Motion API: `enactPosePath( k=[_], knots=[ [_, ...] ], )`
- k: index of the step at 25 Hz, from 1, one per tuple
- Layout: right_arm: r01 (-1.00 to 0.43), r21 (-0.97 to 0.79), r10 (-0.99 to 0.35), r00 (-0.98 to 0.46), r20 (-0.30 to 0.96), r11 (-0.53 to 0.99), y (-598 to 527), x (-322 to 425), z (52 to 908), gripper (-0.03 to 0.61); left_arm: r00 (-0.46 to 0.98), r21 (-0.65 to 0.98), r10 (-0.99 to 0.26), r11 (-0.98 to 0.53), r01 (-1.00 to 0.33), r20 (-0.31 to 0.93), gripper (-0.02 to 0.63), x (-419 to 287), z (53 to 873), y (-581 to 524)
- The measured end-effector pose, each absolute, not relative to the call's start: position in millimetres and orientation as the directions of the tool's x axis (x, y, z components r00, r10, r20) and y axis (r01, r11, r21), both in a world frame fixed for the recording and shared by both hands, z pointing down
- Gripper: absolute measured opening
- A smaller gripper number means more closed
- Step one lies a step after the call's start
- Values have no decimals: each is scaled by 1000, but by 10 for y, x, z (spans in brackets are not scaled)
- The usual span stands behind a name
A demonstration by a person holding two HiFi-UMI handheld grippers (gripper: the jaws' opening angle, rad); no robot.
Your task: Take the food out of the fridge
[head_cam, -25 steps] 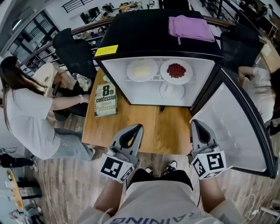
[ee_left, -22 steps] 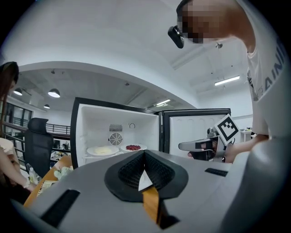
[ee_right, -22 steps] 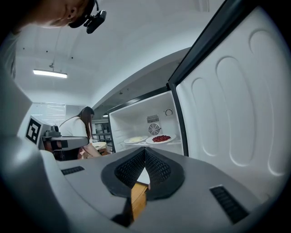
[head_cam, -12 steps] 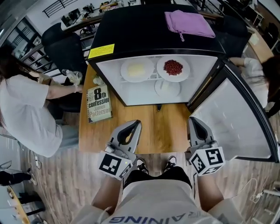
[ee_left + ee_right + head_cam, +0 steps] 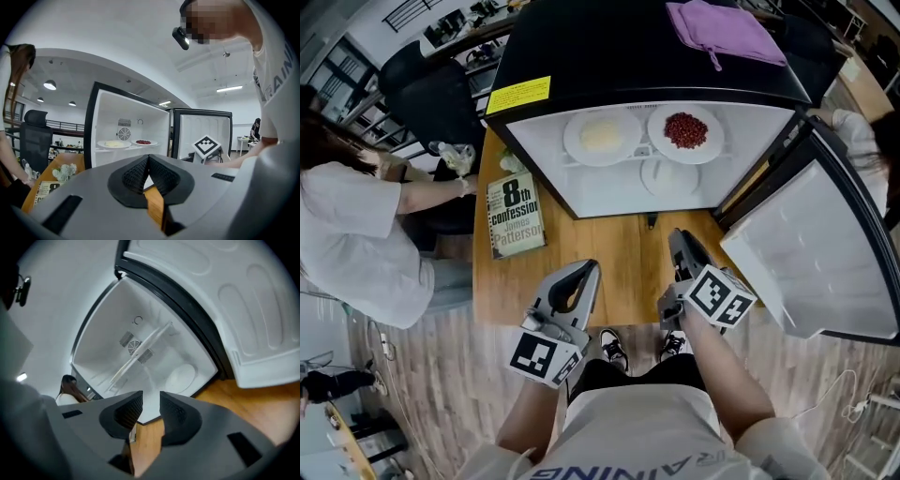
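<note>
My right hand-held gripper [image 5: 682, 246], empty, has just been spreading; the left hand-held gripper [image 5: 584, 275] is pressed together. I level the right to meet the lower plate [image 5: 669, 176] at its near rim.

Pale wood-plank floor [image 5: 431, 394], wooden table [image 5: 619, 253], black office chair [image 5: 431, 98], round ceiling lights [image 5: 49, 85]

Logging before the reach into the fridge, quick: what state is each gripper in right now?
Left gripper: closed, holding nothing.
Right gripper: open, its jaws have just been opening, nothing between them.
</note>
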State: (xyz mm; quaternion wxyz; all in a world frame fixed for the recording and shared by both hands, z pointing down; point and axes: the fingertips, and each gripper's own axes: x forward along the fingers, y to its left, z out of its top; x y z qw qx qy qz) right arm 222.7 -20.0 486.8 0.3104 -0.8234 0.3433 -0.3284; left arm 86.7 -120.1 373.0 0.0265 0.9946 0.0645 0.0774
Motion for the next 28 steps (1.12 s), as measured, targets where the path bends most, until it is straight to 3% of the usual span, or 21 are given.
enactPosePath(
  k=[15,28],
  knots=[
    [119,-862,-589,684,431,-492,-454,3103,6016,107,967,100,141,-987,122,212,8,939,4148,-1358],
    [253,-879,-557,694,456,-404,-494,3370,6249,106,963,117,150,-985,127,224,8,904,4277,-1404]
  ],
)
